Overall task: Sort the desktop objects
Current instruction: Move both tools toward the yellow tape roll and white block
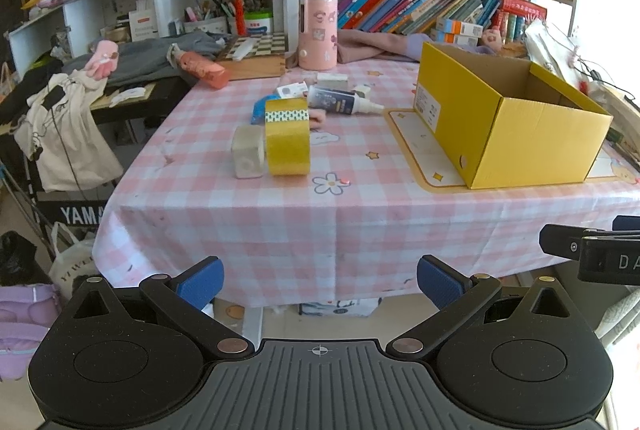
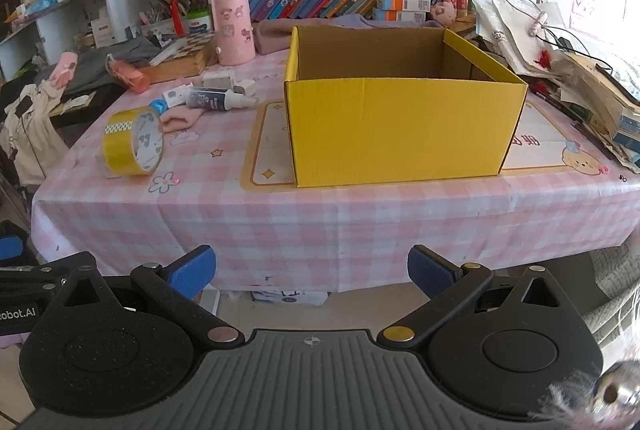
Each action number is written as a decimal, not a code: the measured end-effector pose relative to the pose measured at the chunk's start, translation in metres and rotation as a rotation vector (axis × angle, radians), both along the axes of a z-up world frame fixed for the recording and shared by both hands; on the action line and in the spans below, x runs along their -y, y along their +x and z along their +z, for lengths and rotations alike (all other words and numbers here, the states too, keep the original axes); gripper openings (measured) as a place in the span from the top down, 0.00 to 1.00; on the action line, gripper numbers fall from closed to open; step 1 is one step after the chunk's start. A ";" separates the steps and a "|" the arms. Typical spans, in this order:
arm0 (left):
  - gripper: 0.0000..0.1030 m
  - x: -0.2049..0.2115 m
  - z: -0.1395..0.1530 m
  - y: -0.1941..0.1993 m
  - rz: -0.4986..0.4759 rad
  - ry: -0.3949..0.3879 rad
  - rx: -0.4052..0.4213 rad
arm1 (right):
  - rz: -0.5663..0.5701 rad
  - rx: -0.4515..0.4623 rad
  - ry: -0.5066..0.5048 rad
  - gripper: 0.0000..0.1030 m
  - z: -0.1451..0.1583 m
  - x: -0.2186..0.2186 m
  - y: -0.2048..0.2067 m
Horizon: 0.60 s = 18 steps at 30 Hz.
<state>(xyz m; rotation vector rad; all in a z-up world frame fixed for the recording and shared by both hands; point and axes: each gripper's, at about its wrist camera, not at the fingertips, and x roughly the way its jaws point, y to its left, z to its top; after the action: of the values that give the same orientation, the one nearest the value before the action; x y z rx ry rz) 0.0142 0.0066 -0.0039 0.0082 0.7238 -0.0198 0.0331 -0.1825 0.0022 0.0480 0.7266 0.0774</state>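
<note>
Holding my left gripper (image 1: pixel 320 282) and right gripper (image 2: pixel 312 272) released, empty, short of the table (image 1: pixel 248 226); tape roll (image 1: pixel 288 137) stands left of yellow box (image 2: pixel 400 125).

Checked table (image 1: pixel 280 213) bears box (image 1: pixel 520 137), tape (image 1: pixel 288 137).

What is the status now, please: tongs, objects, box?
Left tongs and right tongs open, short of table. Tape roll, bottle loose on cloth. Yellow box open. Path clear.

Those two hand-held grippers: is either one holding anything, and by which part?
Nothing is held. The left hand-held gripper and the right hand-held gripper are both open, short of the table.
</note>
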 end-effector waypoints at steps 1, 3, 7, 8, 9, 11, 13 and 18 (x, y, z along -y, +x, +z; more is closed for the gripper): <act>0.00 0.000 0.000 0.001 0.002 -0.001 -0.001 | 0.003 -0.001 -0.001 0.00 0.000 0.000 0.000; 0.00 0.000 0.000 0.001 0.003 -0.002 -0.001 | 0.006 -0.002 -0.003 0.00 0.000 -0.002 0.000; 0.00 0.001 0.000 0.002 0.001 -0.001 -0.001 | 0.006 -0.008 -0.001 0.00 -0.001 -0.002 0.000; 0.00 0.000 0.000 0.002 0.000 -0.001 -0.001 | 0.005 -0.010 0.000 0.00 -0.002 -0.002 0.000; 0.00 0.000 -0.001 0.002 -0.001 -0.002 0.000 | 0.003 -0.012 0.002 0.00 -0.002 -0.001 -0.001; 0.00 0.000 -0.002 0.002 -0.005 -0.002 0.000 | -0.002 -0.016 0.002 0.00 -0.003 0.000 -0.001; 0.00 0.001 -0.001 0.001 -0.017 -0.005 0.003 | -0.007 -0.019 0.002 0.00 -0.003 0.000 -0.001; 0.00 0.006 0.001 -0.002 -0.050 -0.002 0.023 | -0.011 -0.014 0.008 0.00 -0.003 0.002 -0.002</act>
<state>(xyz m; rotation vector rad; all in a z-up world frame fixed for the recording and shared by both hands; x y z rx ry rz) 0.0121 0.0008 -0.0034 0.0244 0.7009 -0.0686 0.0308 -0.1850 -0.0004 0.0605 0.7396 0.0695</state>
